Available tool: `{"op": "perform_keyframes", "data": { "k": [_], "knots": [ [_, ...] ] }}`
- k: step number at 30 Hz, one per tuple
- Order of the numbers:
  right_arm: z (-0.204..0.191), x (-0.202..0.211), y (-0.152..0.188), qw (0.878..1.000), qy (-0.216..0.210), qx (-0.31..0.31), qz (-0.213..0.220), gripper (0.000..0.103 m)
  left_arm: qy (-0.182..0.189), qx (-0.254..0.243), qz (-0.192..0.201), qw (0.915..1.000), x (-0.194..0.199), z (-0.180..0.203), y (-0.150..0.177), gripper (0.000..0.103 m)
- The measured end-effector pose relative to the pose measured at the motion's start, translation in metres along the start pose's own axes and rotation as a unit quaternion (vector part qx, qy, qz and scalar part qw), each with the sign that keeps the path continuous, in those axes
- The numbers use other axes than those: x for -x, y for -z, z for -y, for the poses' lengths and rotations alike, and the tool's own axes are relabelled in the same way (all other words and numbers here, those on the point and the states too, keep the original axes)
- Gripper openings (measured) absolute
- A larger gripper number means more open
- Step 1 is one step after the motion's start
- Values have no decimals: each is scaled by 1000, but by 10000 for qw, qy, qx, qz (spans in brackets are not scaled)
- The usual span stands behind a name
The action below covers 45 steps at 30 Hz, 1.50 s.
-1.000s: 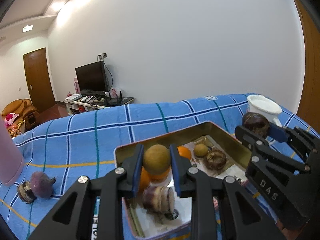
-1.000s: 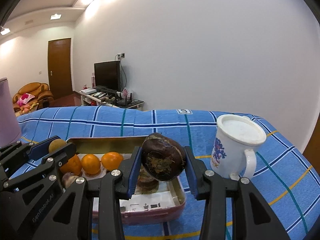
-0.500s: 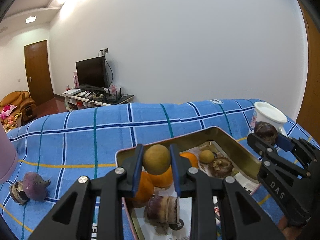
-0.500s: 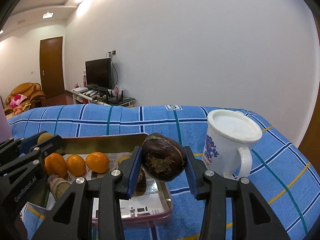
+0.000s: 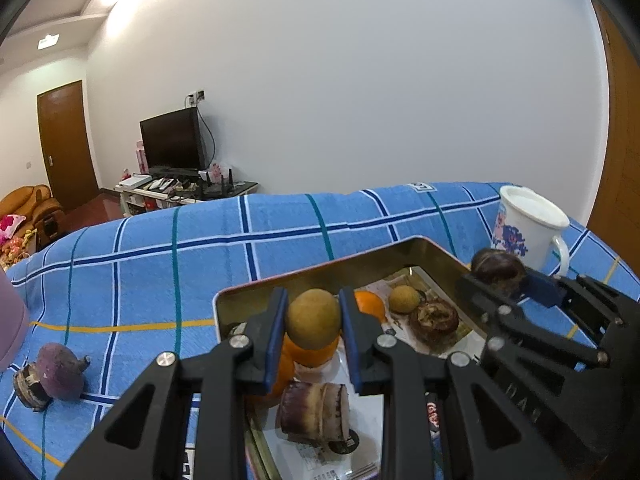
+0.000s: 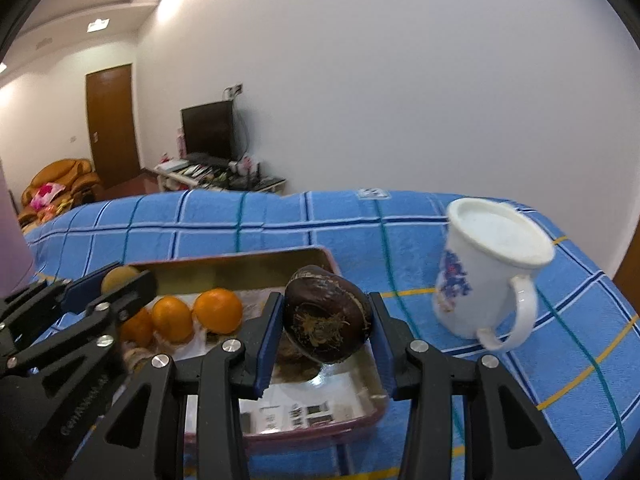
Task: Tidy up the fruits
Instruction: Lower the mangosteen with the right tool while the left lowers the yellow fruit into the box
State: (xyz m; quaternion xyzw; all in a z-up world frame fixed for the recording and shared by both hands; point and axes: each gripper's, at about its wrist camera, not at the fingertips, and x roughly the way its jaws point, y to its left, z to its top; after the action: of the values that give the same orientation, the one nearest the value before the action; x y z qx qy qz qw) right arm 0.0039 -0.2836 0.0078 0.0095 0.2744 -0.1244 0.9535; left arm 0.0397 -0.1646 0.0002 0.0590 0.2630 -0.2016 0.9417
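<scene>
Presently, item one: left gripper [image 5: 313,322], clamped on a small tan round fruit [image 5: 313,319], held above the near-left part of the metal tray [image 5: 432,245]. Item two: right gripper [image 6: 326,322], clamped on a dark brown-purple fruit [image 6: 326,313], seemingly a mangosteen, held above the tray's right end.

Step in hand, as judged: both fruits are carried over the tray, neither yet set down. The next move calls for lowering each onto a bare patch of the tray floor before the pads part, clear of the fruit already lying there, since round fruit is likely to roll.

Container, metal tray, on the blue checked cloth [image 5: 160,264], lined with printed paper. Contents:
- three oranges [image 6: 218,311], in a row toward the left end
- one small tan fruit [image 5: 405,299] toward the far side
- one dark fruit [image 5: 434,318], just beside that tan fruit
- one cut, purple-streaked stub [image 5: 314,410], near edge; kind not certain

Container, white mug [image 6: 490,276], on the cloth to the right of the tray; contents cannot be told.

Outside the tray: purple fruit [image 5: 60,366] on the cloth, well to the left, touching a brownish piece whose kind is unclear.
</scene>
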Motion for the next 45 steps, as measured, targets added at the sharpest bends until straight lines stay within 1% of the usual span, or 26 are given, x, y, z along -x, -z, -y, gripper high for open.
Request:
{"op": "perform_keyframes", "data": {
  "k": [2, 7, 14, 17, 21, 27, 38, 44, 45],
  "knots": [
    [-4, -1, 1, 9999, -69, 85, -63, 44, -44, -70, -36, 10000, -1, 3, 0, 28],
    [-12, -11, 5, 9985, -224, 292, -412, 44, -98, -239, -166, 9995, -4, 8, 2, 27],
    [-8, -23, 5, 9971, -279, 196, -680, 44, -147, -358, -236, 9990, -7, 12, 3, 27],
    [-8, -27, 5, 9964, -293, 211, -763, 44, -129, -344, -284, 9989, -8, 12, 4, 27],
    [-7, -34, 7, 9944, -351, 211, -977, 44, -83, -350, -346, 9988, -10, 12, 3, 27],
    [-10, -34, 9, 9940, -330, 286, -1003, 44, -41, -281, -484, 9984, -16, 9, 4, 27],
    [-10, -25, 12, 9938, -465, 378, -941, 44, -63, -263, -545, 9981, -18, 9, 4, 27],
    [-3, -19, 13, 9939, -662, 258, -848, 48, -159, -346, -403, 9985, -12, 12, 5, 29],
    [-1, -18, 13, 9939, -678, 238, -835, 49, -202, -353, -377, 9985, -11, 12, 5, 31]
  ]
}}
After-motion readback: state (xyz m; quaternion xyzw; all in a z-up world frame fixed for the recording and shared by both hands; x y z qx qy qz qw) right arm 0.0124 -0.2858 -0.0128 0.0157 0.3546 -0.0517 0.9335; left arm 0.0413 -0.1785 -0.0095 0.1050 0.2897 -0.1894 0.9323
